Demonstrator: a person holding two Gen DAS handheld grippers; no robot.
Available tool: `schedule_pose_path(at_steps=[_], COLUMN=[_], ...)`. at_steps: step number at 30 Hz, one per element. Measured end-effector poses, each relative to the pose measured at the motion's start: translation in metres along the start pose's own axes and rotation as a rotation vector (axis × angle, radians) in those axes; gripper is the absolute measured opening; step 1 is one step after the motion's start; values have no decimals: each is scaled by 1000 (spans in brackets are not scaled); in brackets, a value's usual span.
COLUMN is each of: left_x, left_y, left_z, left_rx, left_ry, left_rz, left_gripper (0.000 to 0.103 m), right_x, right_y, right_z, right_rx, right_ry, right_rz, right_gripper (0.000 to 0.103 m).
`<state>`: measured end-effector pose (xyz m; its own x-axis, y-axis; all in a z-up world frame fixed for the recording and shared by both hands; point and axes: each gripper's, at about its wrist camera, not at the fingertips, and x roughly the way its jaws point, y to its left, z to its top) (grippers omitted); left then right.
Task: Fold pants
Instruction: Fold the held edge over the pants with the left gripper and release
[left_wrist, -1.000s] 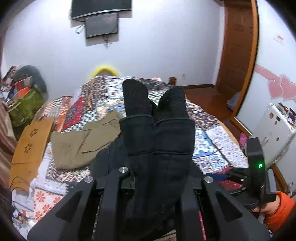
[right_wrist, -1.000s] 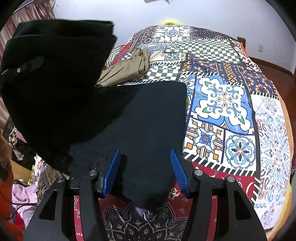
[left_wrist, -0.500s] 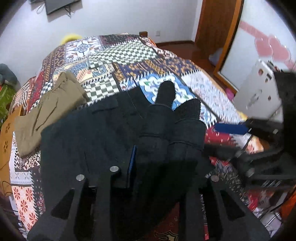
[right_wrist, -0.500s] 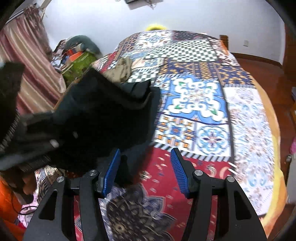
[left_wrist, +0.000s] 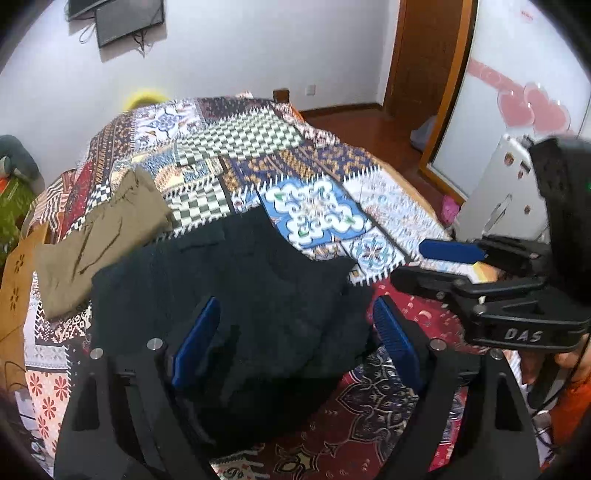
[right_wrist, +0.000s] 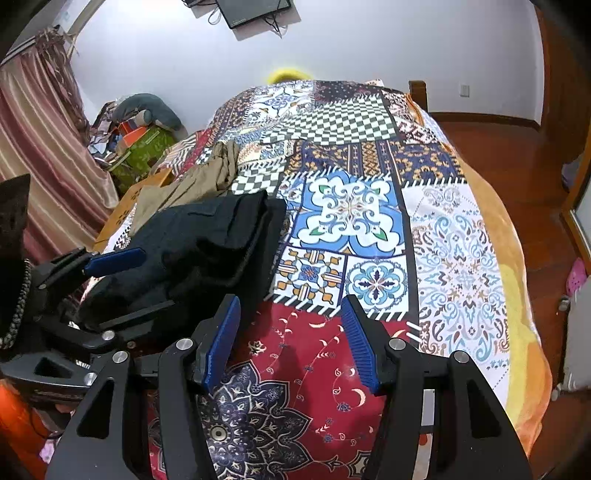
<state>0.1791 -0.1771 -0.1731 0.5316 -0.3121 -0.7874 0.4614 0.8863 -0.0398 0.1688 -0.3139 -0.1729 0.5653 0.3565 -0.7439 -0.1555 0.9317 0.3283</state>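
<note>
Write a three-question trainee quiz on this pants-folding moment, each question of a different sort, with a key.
1. True or false: the left gripper is clamped on the black pants.
2. Which garment lies on the quilt beyond the black pants? A) khaki pants B) red sweater C) white towel
3. Fill in: the right gripper hovers open over the quilt's ___ patch.

Key: 1 false, it is open; 2 A; 3 red.

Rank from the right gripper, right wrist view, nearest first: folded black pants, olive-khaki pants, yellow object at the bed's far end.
From the right gripper:
1. Folded black pants, just ahead, left.
2. Olive-khaki pants, behind them, farther left.
3. Yellow object, far end of the bed, by the wall.
</note>
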Motion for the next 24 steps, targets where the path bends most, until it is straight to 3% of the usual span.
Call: schedule_pose_path(at_steps=[3, 6, 8, 10, 13, 17, 20, 24], left_x=[-24, -45, -49, -45, -30, -7, 2, 11], left_y=[18, 47, 65, 84, 107, 114, 107, 113], left_z=[6, 5, 0, -8, -27, -50, -64, -75], left_rx=[-32, -67, -82, -99, -129, -138, -136, -254], left_ry=[-69, -135, -148, -111, -40, 41, 52, 75], left_rz=[32, 101, 149, 199, 217, 206, 196, 122], left_gripper=[87, 100, 100, 100, 100, 100, 101, 101], right_x=[-5, -7, -5, -4, 1, 18, 37, 62], right_y=[8, 20, 28, 38, 53, 67, 67, 57], right_z=[5, 13, 17, 22, 26, 23, 15, -5], right_rx=[-22, -58, -80, -101, -127, -147, -149, -129], right_ry=[-16, -35, -40, -51, -63, -38, 16, 116], right_rz=[19, 30, 39, 54, 76, 87, 67, 60], right_gripper=[54, 59, 59, 60, 60, 60, 60, 60])
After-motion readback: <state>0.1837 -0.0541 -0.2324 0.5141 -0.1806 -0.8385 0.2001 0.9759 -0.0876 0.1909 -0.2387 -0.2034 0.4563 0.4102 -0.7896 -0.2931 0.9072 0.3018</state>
